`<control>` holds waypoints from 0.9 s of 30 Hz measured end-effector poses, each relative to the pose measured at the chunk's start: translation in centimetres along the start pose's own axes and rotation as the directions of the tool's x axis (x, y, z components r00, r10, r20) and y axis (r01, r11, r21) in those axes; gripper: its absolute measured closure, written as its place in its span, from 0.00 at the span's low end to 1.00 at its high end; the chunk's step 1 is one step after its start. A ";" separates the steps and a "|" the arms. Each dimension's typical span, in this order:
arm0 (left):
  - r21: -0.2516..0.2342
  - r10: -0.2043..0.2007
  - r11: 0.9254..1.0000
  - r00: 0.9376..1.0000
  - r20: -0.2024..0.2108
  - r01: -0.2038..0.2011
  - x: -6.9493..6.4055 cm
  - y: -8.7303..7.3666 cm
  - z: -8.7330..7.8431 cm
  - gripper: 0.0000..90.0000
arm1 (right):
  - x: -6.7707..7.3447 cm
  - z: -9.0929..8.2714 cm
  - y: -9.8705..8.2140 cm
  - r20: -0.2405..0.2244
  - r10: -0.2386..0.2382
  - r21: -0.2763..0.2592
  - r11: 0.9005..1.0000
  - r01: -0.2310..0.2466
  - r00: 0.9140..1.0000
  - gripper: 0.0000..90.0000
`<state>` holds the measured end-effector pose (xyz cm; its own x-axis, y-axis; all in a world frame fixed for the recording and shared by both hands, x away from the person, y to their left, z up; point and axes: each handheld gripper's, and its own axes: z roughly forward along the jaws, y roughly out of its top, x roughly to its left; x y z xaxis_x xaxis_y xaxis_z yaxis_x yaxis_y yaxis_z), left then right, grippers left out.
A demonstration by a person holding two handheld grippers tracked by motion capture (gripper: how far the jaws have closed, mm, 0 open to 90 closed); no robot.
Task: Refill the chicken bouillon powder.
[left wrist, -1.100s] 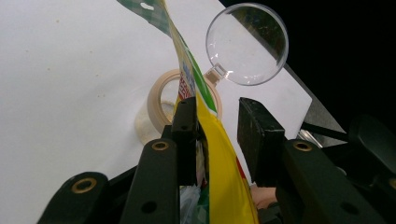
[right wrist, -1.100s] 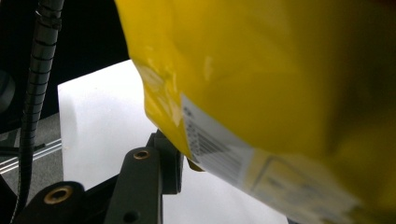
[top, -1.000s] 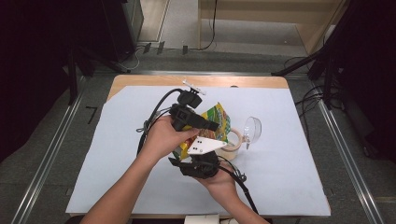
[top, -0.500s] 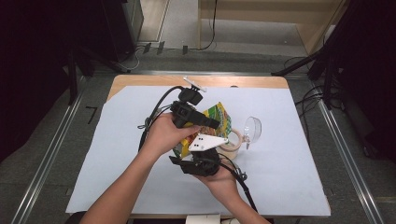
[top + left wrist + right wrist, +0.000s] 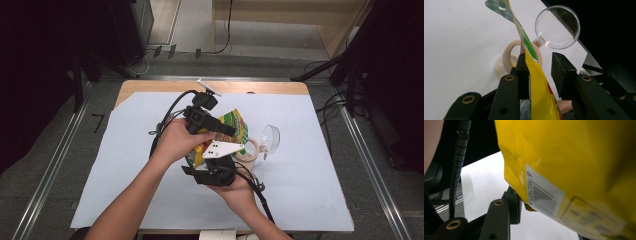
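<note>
A yellow and green snack bag [image 5: 235,124] is held up over the middle of the table between both grippers. My left gripper [image 5: 227,131] comes at it from the left. In the left gripper view the bag's edge [image 5: 536,82] lies against one finger [image 5: 522,72], with a gap to the other pad, so this gripper is open. My right gripper [image 5: 216,162] is below the bag, nearer the person. In the right gripper view the bag [image 5: 574,157] presses on one finger [image 5: 512,205] and hides the other.
A roll of beige tape [image 5: 250,148] lies just right of the bag, and a clear round lid with a small tab [image 5: 270,137] lies beside it. Both also appear beyond my left jaws: tape [image 5: 507,53], lid [image 5: 557,26]. A pale sheet [image 5: 310,175] covers the table.
My left gripper has shifted slightly toward the far side of the table. The bag and my right gripper have stayed where they were.
</note>
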<state>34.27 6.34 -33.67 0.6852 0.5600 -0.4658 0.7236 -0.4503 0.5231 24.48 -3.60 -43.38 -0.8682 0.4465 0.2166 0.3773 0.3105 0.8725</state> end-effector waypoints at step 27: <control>0.004 0.008 1.000 1.000 -0.017 -0.008 -0.5 -0.1 -0.1 0.77 | 0.3 -0.2 0.2 -0.022 -0.004 0.009 1.000 0.004 1.000 0.64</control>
<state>33.84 6.18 -33.43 0.6893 0.5685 -0.4492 0.7186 -0.4574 0.5239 24.22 -3.58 -43.05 -0.8764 0.4267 0.2232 0.3771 0.3199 0.8692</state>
